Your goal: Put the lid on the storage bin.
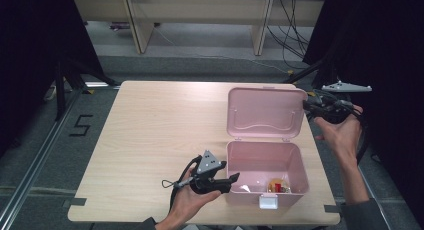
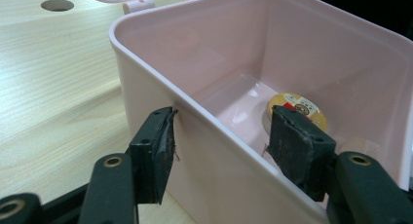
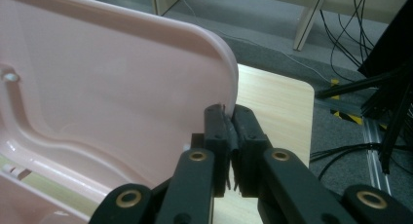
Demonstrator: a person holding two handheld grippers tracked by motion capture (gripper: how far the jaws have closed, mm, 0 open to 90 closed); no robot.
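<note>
A pink plastic box [image 1: 289,160] stands open at the table's near right, its lid [image 1: 265,112] raised upright behind it. A small round yellow and red item [image 1: 279,186] lies on the box floor, seen again as a round item [image 2: 297,107] in the left gripper view. My left gripper [image 1: 232,180] straddles the box's left wall [image 2: 209,185], one jaw outside and one inside. The inner pad stands off the wall, so the left gripper [image 2: 224,146] is open. My right gripper [image 1: 306,106] is shut on the lid's right edge. In its own view the right gripper [image 3: 230,121] pinches the lid's [image 3: 97,87] rim.
The light wooden table [image 1: 160,125] has bare room left of the box. A white latch [image 1: 268,202] hangs on the box front near the table's front edge. Cables and desk legs [image 1: 260,35] lie on the floor beyond, with black curtains at both sides.
</note>
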